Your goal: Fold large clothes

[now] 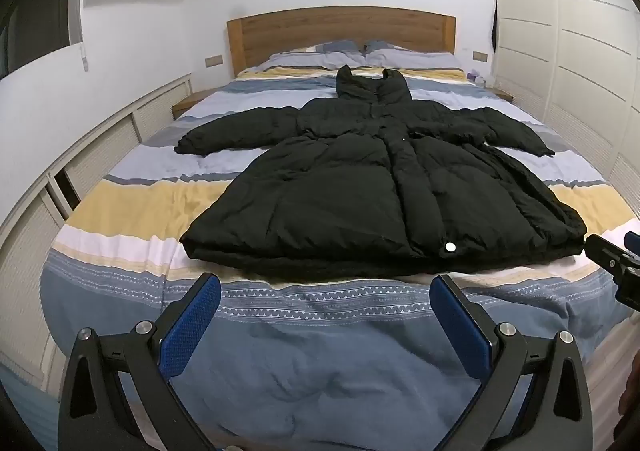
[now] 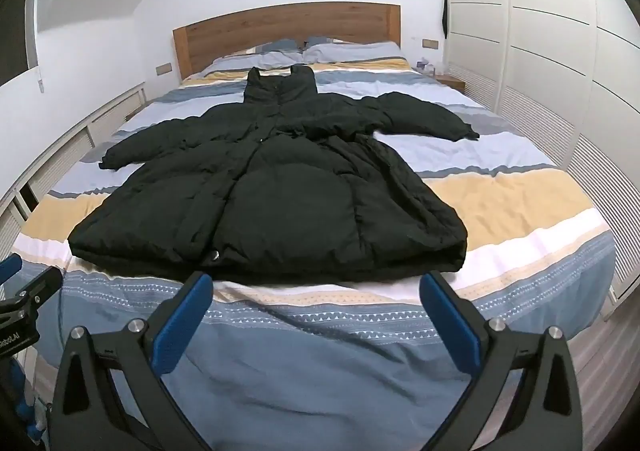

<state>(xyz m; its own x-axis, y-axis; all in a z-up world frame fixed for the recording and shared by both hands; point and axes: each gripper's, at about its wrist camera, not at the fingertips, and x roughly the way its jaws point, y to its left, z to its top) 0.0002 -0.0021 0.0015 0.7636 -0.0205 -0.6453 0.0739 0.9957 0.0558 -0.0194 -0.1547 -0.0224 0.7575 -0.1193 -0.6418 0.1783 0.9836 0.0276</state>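
Note:
A long black puffer coat (image 1: 360,187) (image 2: 272,195) lies flat, front up, on the striped bedcover (image 1: 120,207) (image 2: 500,203). Its hood points toward the headboard and both sleeves are spread out to the sides. My left gripper (image 1: 325,291) hovers open over the foot of the bed, short of the coat's hem, with nothing between its blue pads (image 1: 192,327). My right gripper (image 2: 316,289) is likewise open and empty just before the hem, more toward the coat's right half. Each gripper shows at the edge of the other's view: the right gripper (image 1: 616,263), the left gripper (image 2: 24,287).
A wooden headboard (image 1: 340,31) and two pillows (image 1: 412,57) stand at the far end. White wardrobe doors (image 2: 540,51) run along the right side of the bed, low slatted cabinets (image 1: 100,155) along the left. Small nightstands (image 2: 450,81) flank the head.

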